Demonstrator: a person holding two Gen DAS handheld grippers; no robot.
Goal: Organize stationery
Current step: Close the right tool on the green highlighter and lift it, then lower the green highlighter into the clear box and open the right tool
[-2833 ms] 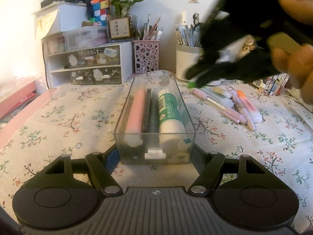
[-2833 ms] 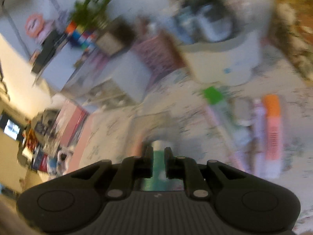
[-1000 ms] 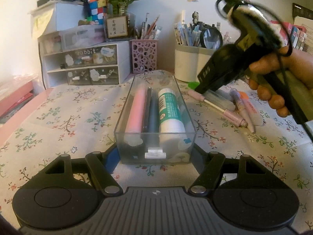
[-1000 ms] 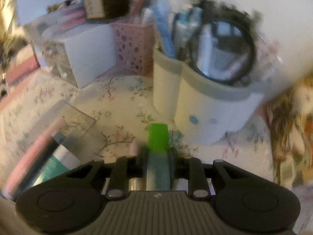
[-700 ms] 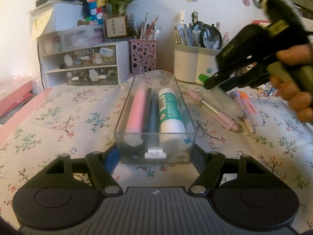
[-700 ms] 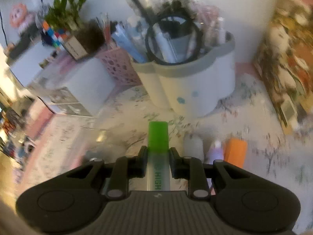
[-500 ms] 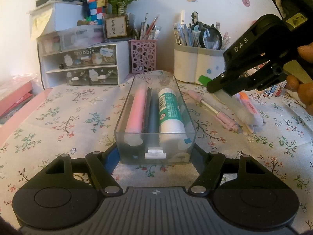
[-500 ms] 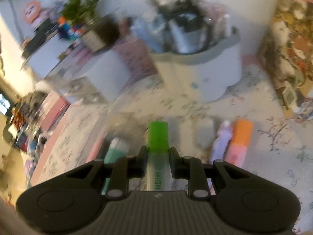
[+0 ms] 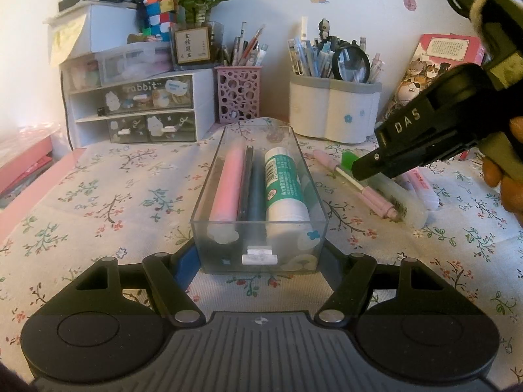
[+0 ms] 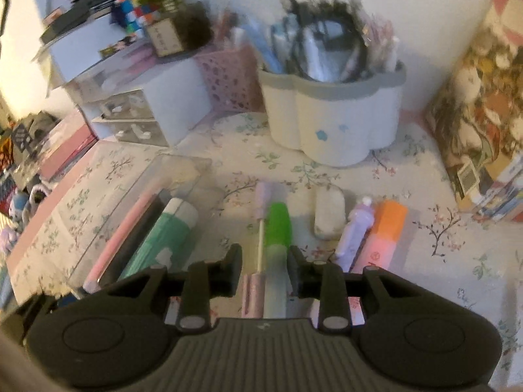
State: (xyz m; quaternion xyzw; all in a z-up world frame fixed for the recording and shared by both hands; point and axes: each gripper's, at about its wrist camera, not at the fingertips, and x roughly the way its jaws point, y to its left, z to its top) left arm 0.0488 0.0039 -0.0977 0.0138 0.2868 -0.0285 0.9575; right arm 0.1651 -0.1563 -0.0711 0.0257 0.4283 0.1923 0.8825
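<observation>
**Green-capped highlighter lies loose between spread right fingers**

The floral-print tablecloth (image 9: 98, 196) covers the whole desk. On it, centre, stands the clear rectangular plastic organizer box (image 9: 260, 254), holding a pink pen (image 9: 227, 183), a dark pen and a green-and-white glue stick (image 9: 282, 183) side by side.

The left gripper (image 9: 260, 261) has its fingers spread wide, one at each near corner of the box; whether they touch it is unclear.

The right gripper (image 10: 264, 263), right of the box, hangs low with its fingers apart. Between them the translucent highlighter with a green cap (image 10: 277, 228) lies on the cloth, close beside a pink-tipped pen (image 10: 260, 202).

Further right lie a white eraser (image 10: 329, 214), a lilac marker (image 10: 354, 228) and an orange-capped pink highlighter (image 10: 384, 228).
</observation>
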